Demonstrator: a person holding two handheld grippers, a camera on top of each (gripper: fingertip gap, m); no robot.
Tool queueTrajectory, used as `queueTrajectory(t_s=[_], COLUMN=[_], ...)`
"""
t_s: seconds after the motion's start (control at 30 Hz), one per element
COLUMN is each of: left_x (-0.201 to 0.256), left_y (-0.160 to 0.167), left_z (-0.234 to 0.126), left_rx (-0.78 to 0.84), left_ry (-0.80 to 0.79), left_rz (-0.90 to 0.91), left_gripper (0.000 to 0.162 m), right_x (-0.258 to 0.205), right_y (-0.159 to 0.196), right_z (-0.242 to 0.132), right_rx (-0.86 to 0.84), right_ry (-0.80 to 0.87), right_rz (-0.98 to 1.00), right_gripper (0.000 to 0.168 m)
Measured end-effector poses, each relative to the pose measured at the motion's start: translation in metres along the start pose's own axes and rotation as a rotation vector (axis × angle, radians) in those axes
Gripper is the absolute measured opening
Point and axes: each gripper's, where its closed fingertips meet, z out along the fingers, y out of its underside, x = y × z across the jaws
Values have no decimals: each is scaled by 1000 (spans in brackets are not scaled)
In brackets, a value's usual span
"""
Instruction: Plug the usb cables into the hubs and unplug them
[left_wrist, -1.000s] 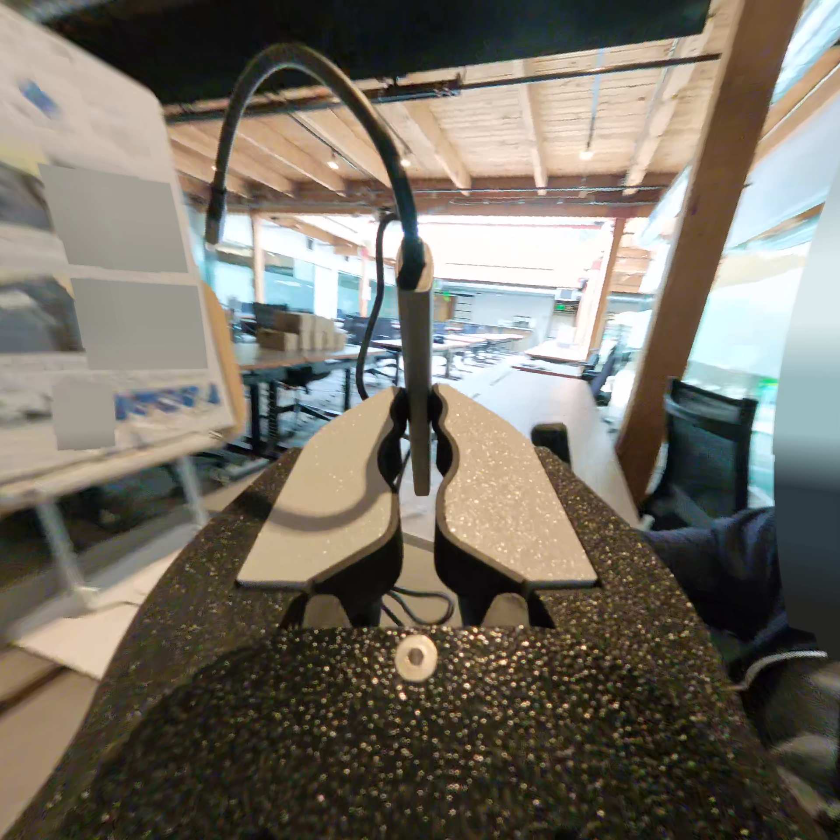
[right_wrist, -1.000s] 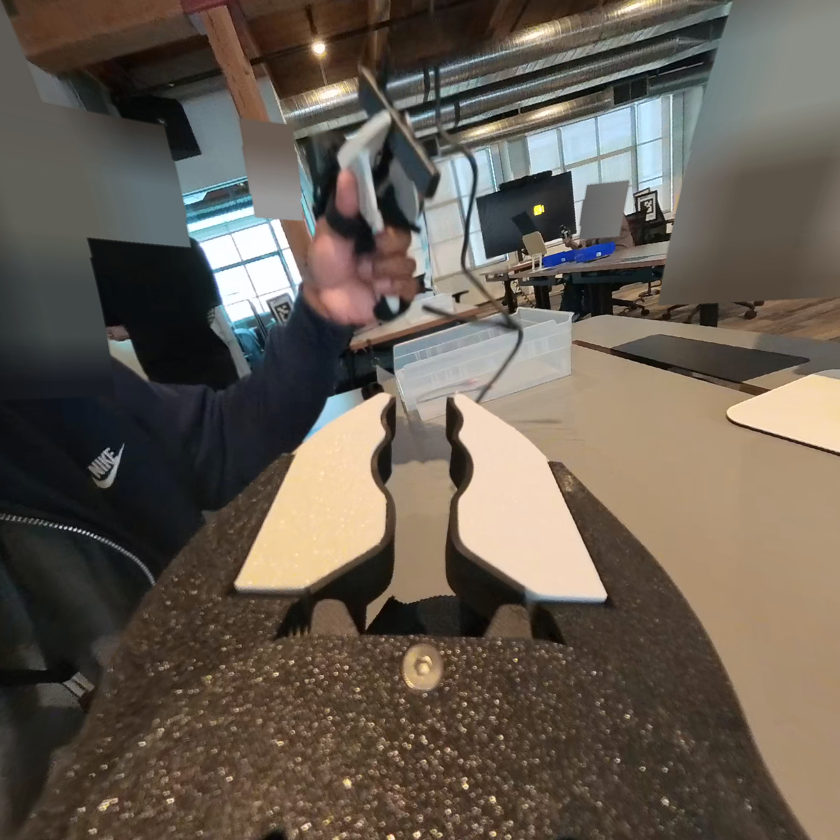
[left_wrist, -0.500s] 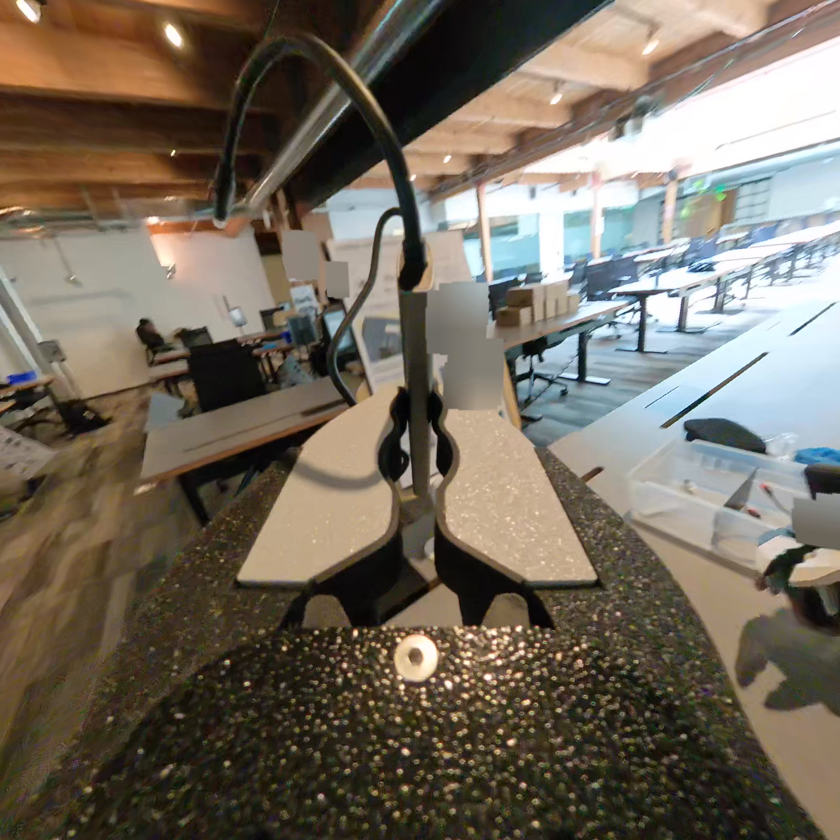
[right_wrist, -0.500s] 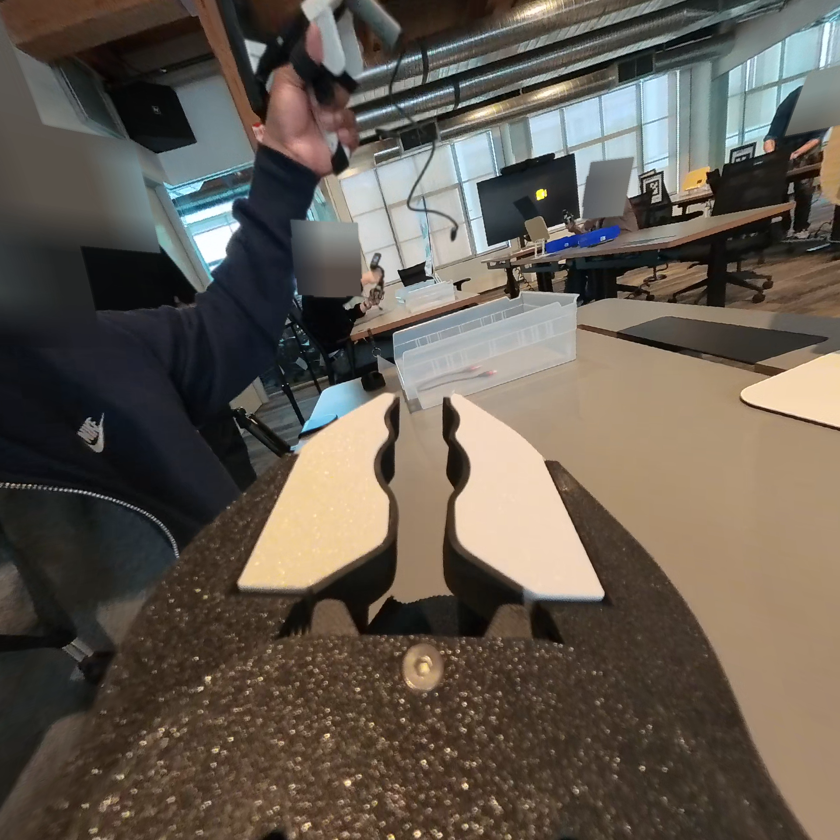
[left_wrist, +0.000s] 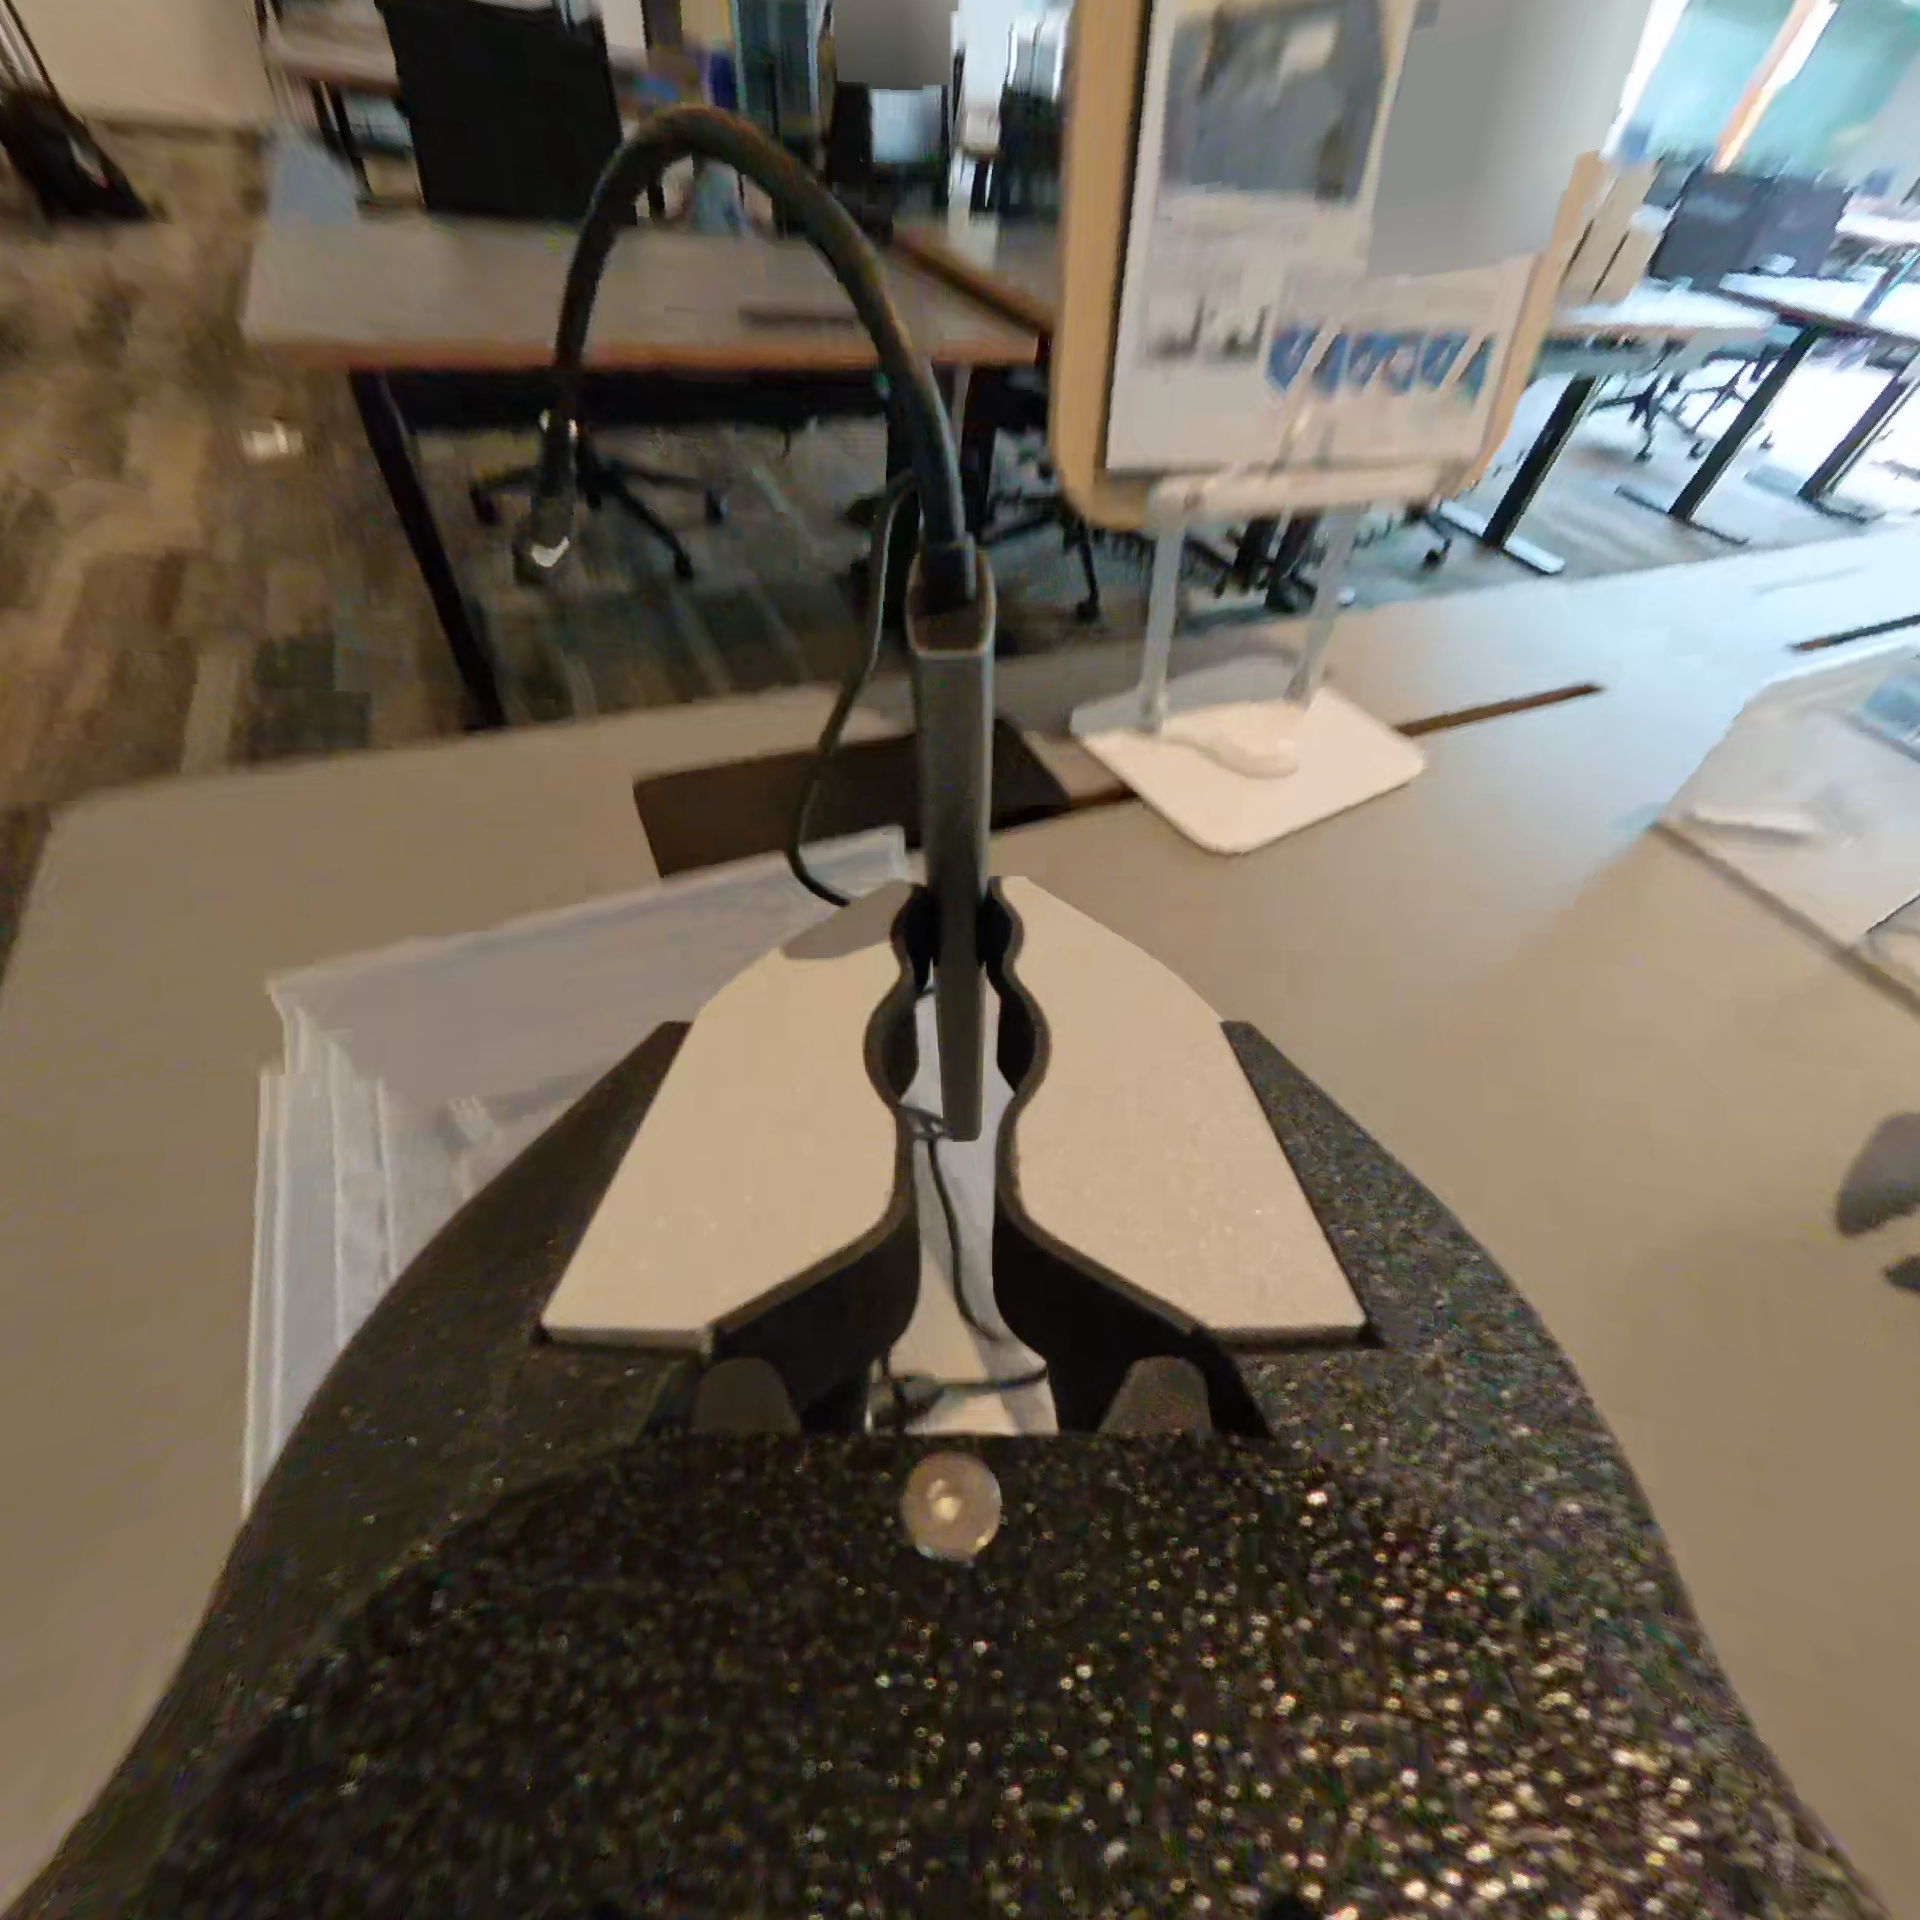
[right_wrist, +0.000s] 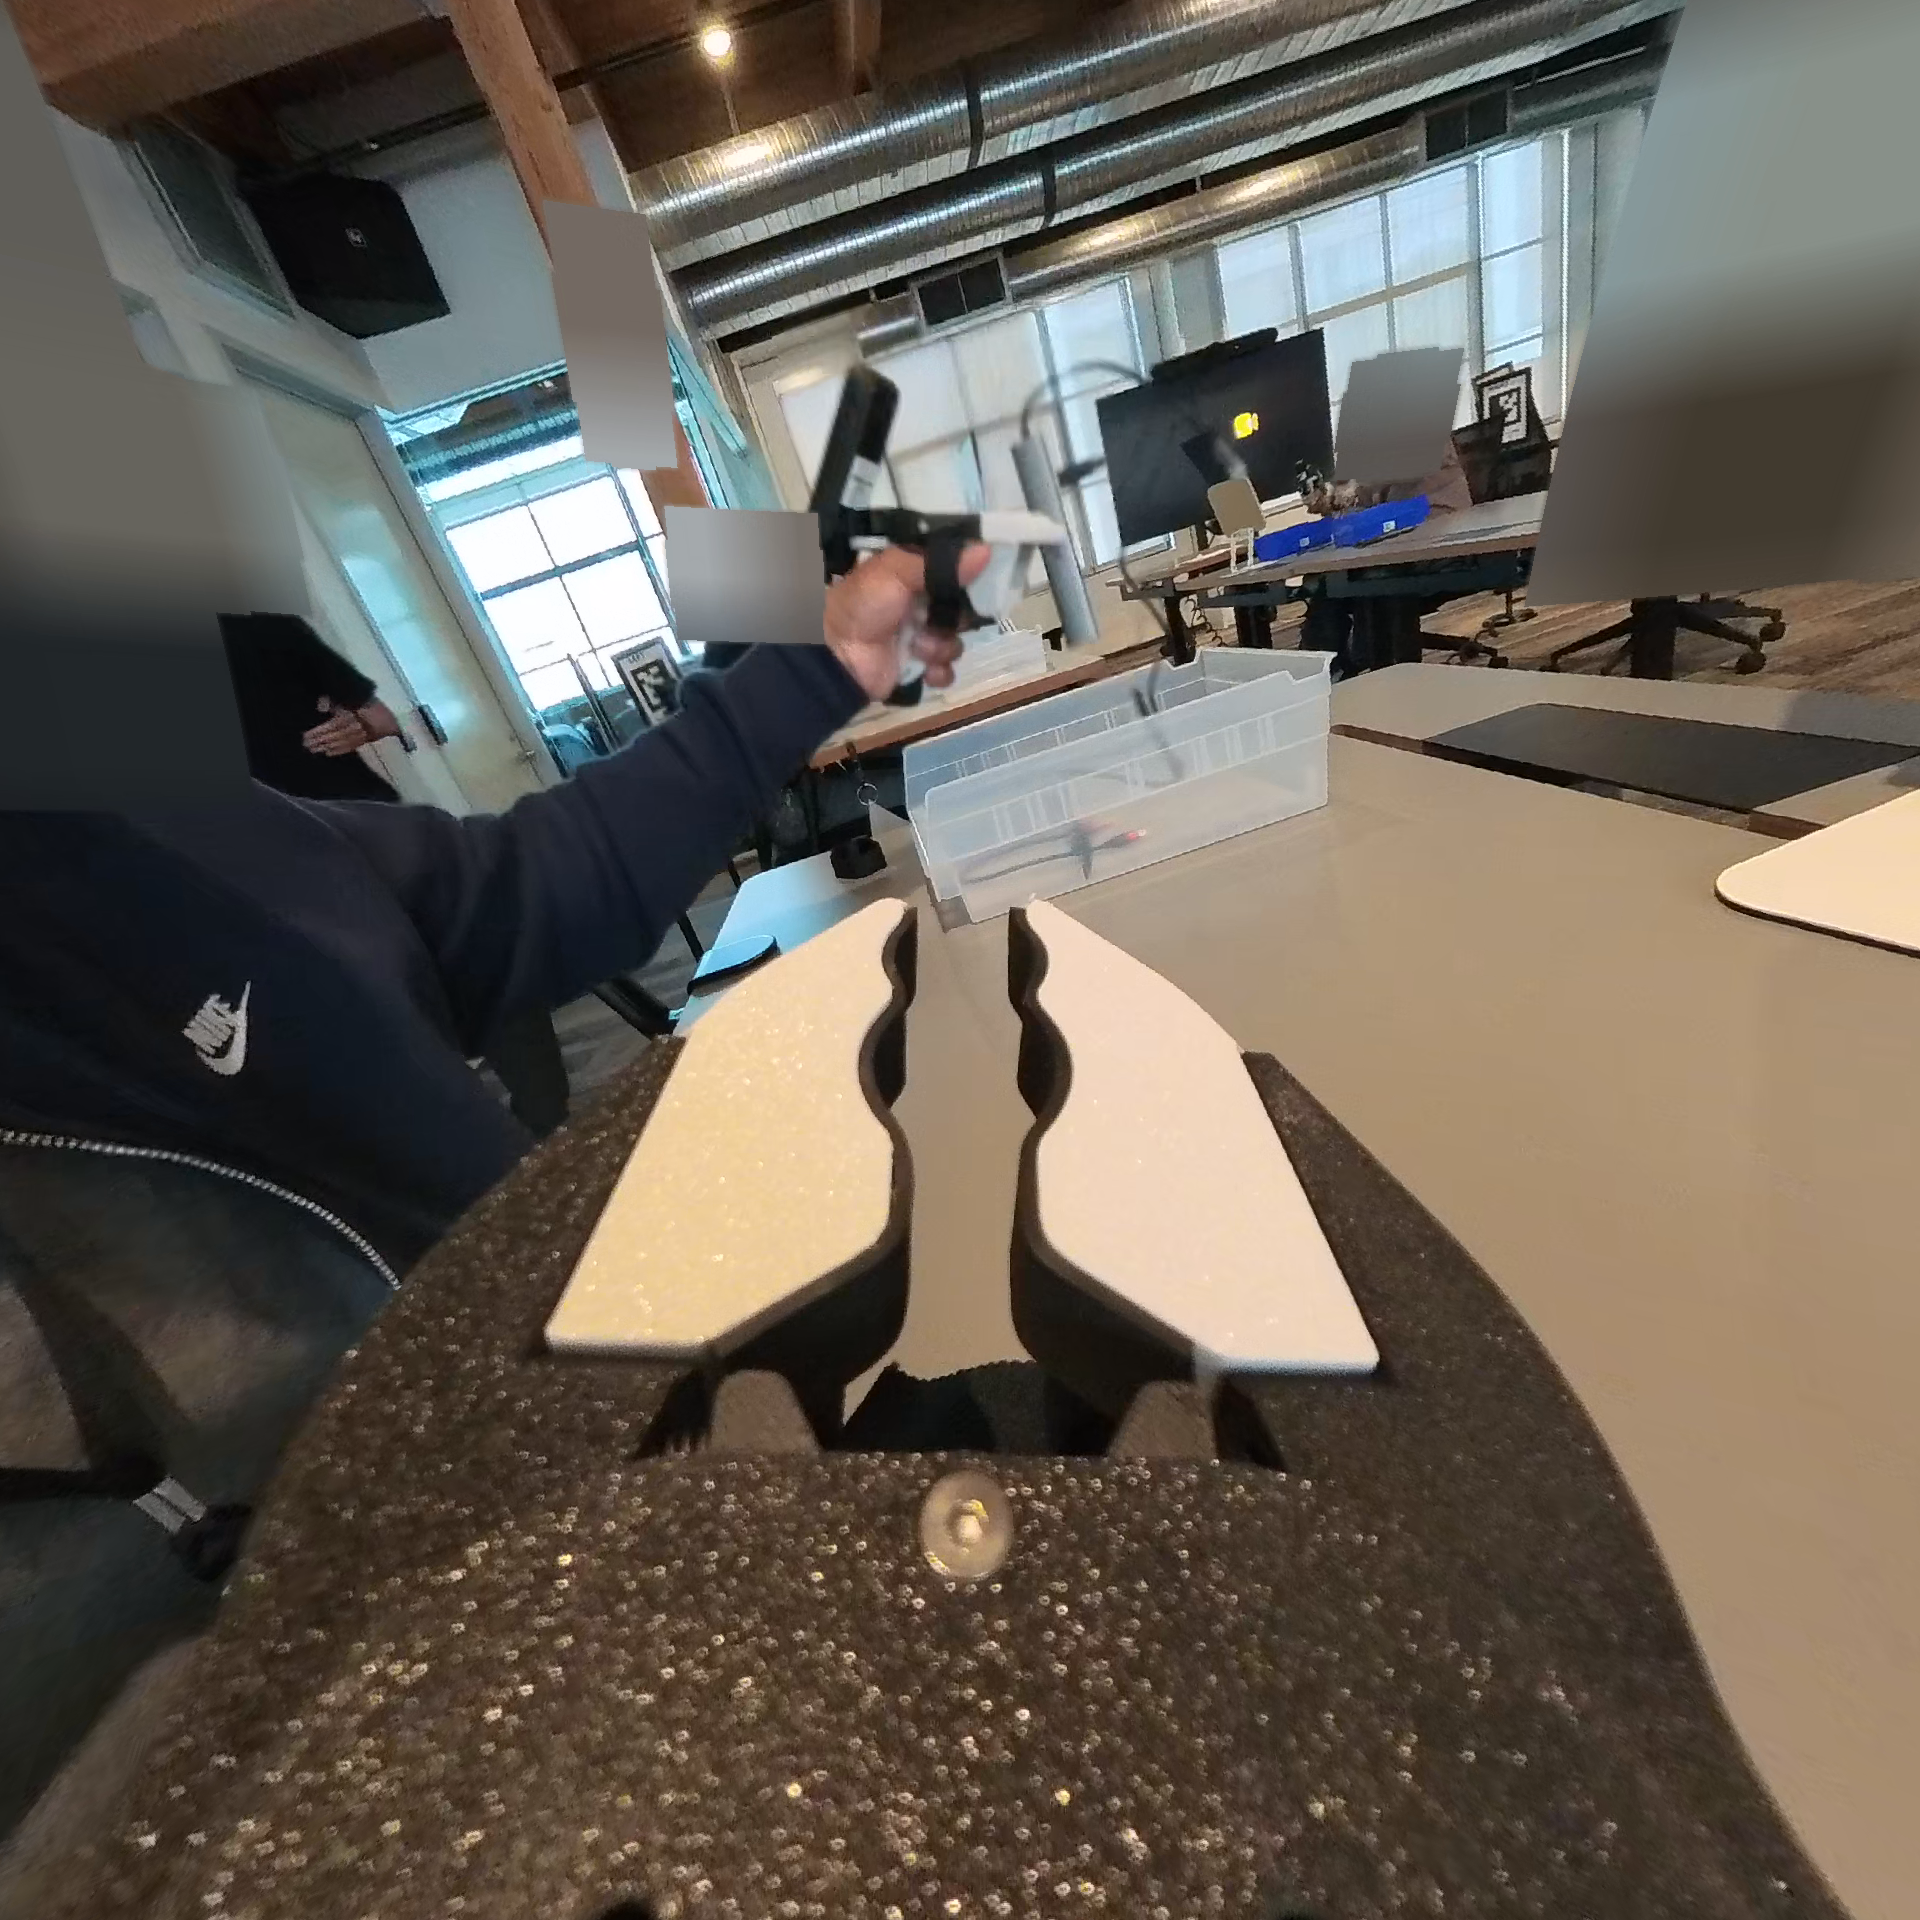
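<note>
Evidently mid-carry, the left gripper (left_wrist: 951, 925) is clamped on the slim grey metal hub (left_wrist: 951, 831), its thick black cable (left_wrist: 769, 208) dangling above the clear plastic bin (right_wrist: 1122, 769), while the right gripper (right_wrist: 961, 920), slightly parted and empty, must next catch a plug

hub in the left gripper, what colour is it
Dark grey hub with a black cable; the left wrist view shows it best.

Each gripper, left gripper (left_wrist: 954, 940) and right gripper (right_wrist: 961, 935), has pale grey wavy-edged fingers on a black speckled body; a silver screw (right_wrist: 967, 1527) sits behind the fingers; the person's sleeve (right_wrist: 582, 831) is navy, zip-fronted.
</note>
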Motion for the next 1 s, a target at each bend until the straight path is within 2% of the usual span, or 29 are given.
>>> queueTrajectory(t_s=[0.13, 0.23, 0.33, 0.43, 0.5, 0.63, 0.7, 0.8, 0.9, 1.0], left_x=[-25, -37, -44, -43, -39, -33, -26, -6, 51, 126], left_y=[72, 115, 137, 144, 147, 125, 113, 77, 40, 23], left_z=[18, 22, 20, 17, 12, -7, -19, -33, -33, -22], left_rx=[-227, -359, -428, -445, -478, -444, -437, -348, -206, -115], left_ry=[-56, -80, -114, -121, -118, -173, -200, -238, -134, 55], left_rz=[-96, -148, -169, -170, -171, -83, -57, 74, 227, 382], left_gripper=[9, 9, 9, 10, 17, 20, 34, 42, 46, 45], right_x=[-2, -4, -4, -5, -6, -8, -8, -9, -9, -10], right_y=[-2, -2, -2, -2, -4, -7, -8, -13, -23, -43], right_z=[-1, -1, -1, -1, -1, -3, -4, -6, -16, -43], right_rx=[4, 5, 0, -2, -1, 6, 6, 6, -18, -60], right_ry=[-3, -8, -10, -10, -9, -11, -9, 1, 55, 154], right_rz=[-5, -5, -6, -10, -15, -20, -18, -18, -52, -141], right_gripper=[16, 15, 15, 15, 16, 15, 16, 16, 17, 18])
